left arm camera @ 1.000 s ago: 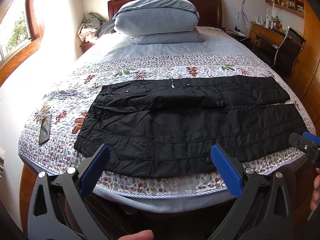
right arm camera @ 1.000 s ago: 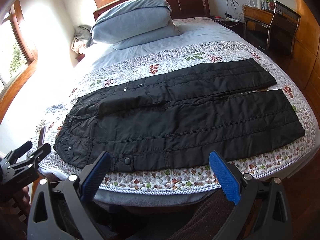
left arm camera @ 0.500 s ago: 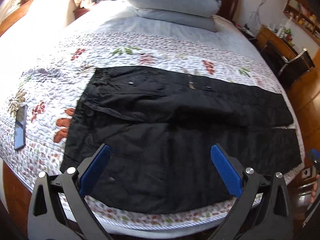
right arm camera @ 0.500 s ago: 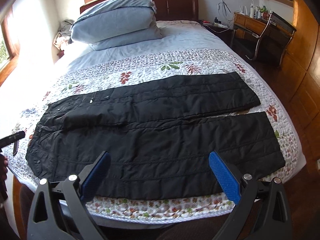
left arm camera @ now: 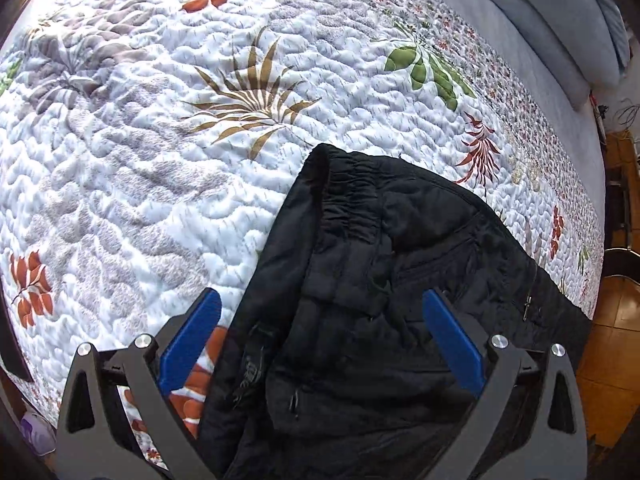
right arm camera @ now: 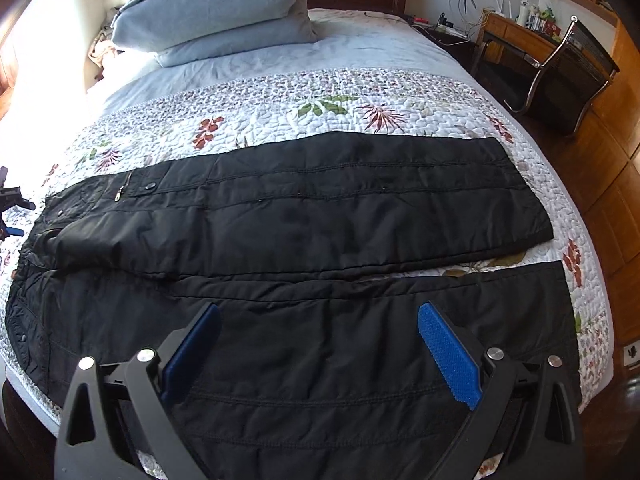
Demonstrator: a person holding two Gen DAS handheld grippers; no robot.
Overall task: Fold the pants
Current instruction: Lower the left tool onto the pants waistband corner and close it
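Observation:
Black quilted pants (right arm camera: 304, 216) lie flat across the floral bedspread, waist to the left, legs to the right, the two legs side by side with a gap at the cuffs. My right gripper (right arm camera: 320, 344) is open, low over the near leg, its blue pads wide apart. My left gripper (left arm camera: 320, 336) is open, close above the waistband (left arm camera: 348, 200) at the pants' left end, one pad over the quilt, the other over black fabric. The left gripper also shows in the right wrist view (right arm camera: 12, 210) at the left edge.
A floral quilt (left arm camera: 160, 128) covers the bed. Stacked grey-blue pillows (right arm camera: 216, 4) lie at the headboard. A desk and a black chair (right arm camera: 568, 68) stand to the right, above a wooden floor (right arm camera: 600, 184). The near bed edge (right arm camera: 28, 396) runs below the pants.
Both grippers moved forward and down toward the pants. The left one swung to the waist end and now looks closely at the waistband; the right one dropped lower over the near leg.

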